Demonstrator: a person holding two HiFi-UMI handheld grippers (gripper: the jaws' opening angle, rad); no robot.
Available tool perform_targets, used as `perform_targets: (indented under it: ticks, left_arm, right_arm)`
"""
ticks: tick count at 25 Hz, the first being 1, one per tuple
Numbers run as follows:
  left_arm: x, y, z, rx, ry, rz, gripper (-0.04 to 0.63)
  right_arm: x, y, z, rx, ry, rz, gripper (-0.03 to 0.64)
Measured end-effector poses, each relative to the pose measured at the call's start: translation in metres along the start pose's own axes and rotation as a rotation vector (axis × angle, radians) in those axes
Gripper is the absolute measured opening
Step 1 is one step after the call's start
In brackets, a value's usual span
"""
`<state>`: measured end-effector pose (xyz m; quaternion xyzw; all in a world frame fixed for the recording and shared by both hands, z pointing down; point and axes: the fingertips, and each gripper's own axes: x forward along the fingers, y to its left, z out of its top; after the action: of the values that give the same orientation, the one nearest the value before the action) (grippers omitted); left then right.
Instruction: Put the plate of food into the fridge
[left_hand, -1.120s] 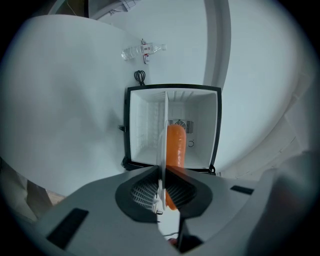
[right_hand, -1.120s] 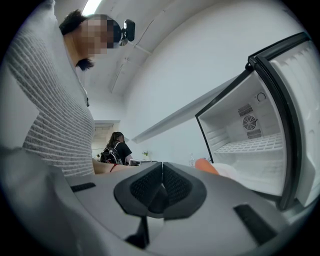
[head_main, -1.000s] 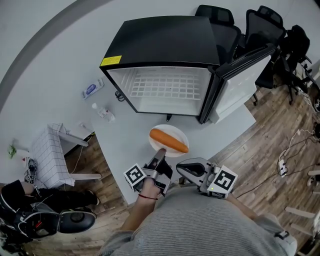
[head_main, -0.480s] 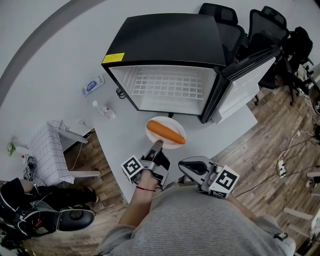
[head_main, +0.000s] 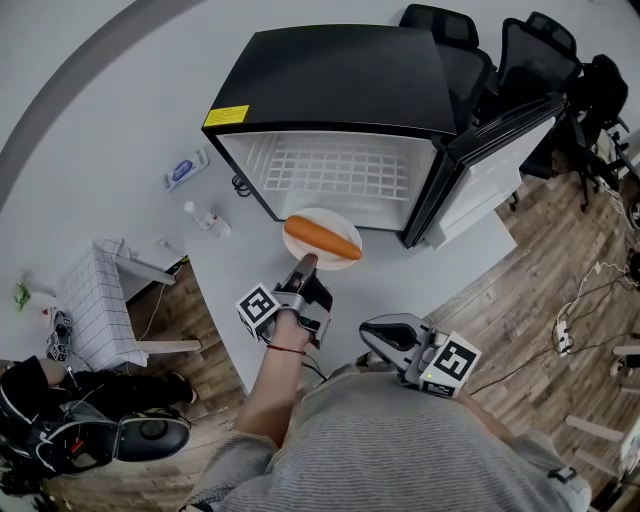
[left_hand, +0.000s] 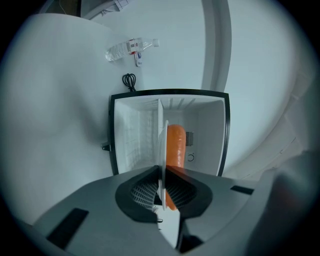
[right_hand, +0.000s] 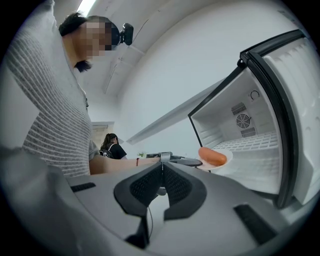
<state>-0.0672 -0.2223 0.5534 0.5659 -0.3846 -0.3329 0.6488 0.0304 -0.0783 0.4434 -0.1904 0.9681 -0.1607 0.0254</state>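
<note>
A white plate (head_main: 335, 226) carries an orange sausage-shaped piece of food (head_main: 322, 237). My left gripper (head_main: 305, 262) is shut on the plate's near rim and holds it just in front of the open mini fridge (head_main: 330, 90). In the left gripper view the plate (left_hand: 163, 150) stands edge-on between the jaws, the food (left_hand: 175, 145) to its right, with the fridge's white inside (left_hand: 140, 135) straight behind. My right gripper (head_main: 375, 340) hangs near my body with its jaws closed on nothing; its view shows the plate (right_hand: 226, 156) at the fridge mouth.
The fridge door (head_main: 497, 150) stands open to the right. A wire shelf (head_main: 335, 170) lies inside. A water bottle (head_main: 207, 222), a coiled cable (head_main: 240, 190) and a blue pack (head_main: 185, 178) lie on the white table (head_main: 240, 280) left of the fridge. Office chairs (head_main: 520, 45) stand behind.
My left gripper has carried the plate with the food away from me towards the fridge opening. The right gripper has stayed where it was.
</note>
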Motion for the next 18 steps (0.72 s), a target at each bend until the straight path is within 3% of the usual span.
perform_targets:
  ticks: [4, 18]
  left_arm:
    - [0.017, -0.008, 0.009, -0.01, -0.009, -0.028, 0.04]
    - [0.06, -0.005, 0.049, 0.002, -0.074, -0.01, 0.04]
  right_arm:
    - [0.001, -0.003, -0.001, 0.013, -0.004, -0.001, 0.014]
    - [0.002, -0.016, -0.005, 0.051, 0.018, -0.007, 0.014]
